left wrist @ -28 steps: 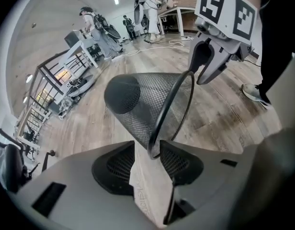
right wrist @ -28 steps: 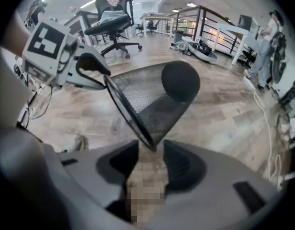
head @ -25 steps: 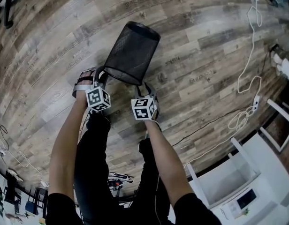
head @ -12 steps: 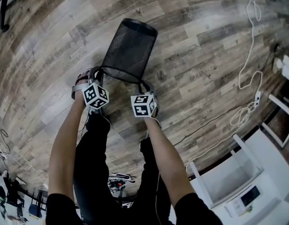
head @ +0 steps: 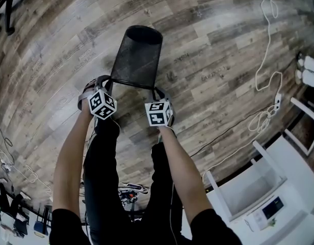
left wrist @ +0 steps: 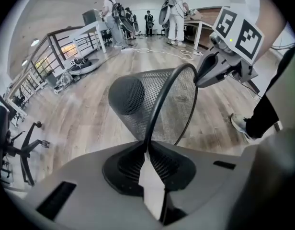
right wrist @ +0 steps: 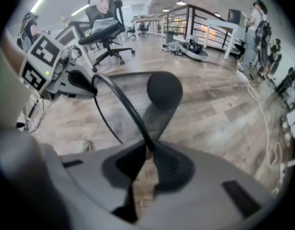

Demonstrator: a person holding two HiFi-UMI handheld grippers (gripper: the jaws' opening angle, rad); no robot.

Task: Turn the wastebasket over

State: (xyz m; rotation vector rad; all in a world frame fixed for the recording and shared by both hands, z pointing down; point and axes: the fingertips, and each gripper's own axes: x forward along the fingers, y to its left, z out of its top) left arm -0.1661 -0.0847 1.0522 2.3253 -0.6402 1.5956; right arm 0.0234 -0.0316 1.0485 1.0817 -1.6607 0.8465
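Observation:
The black mesh wastebasket (head: 136, 57) hangs tilted over the wood floor, its open rim toward me and its closed base (head: 144, 34) pointing away. My left gripper (head: 108, 80) pinches the rim on its left side, jaws still closing, pads pressed on the rim wire (left wrist: 154, 114). My right gripper (head: 156, 90) holds the rim on the right the same way, jaws closing on the wire (right wrist: 123, 104). In the left gripper view the mesh wall (left wrist: 174, 104) fills the middle, with the right gripper (left wrist: 205, 75) across the rim. The right gripper view shows the base (right wrist: 164, 90) as a dark disc.
White cables (head: 269, 60) and a power strip (head: 278, 103) trail over the floor at the right. A white cabinet (head: 259, 193) stands at the lower right. My legs (head: 103, 152) are directly below the grippers. An office chair (right wrist: 102, 28) and people (left wrist: 114, 13) stand farther off.
Both grippers went from wide around the rim to clamped on it, then rose a little. The basket swung with them, so its base now points more straight away from me.

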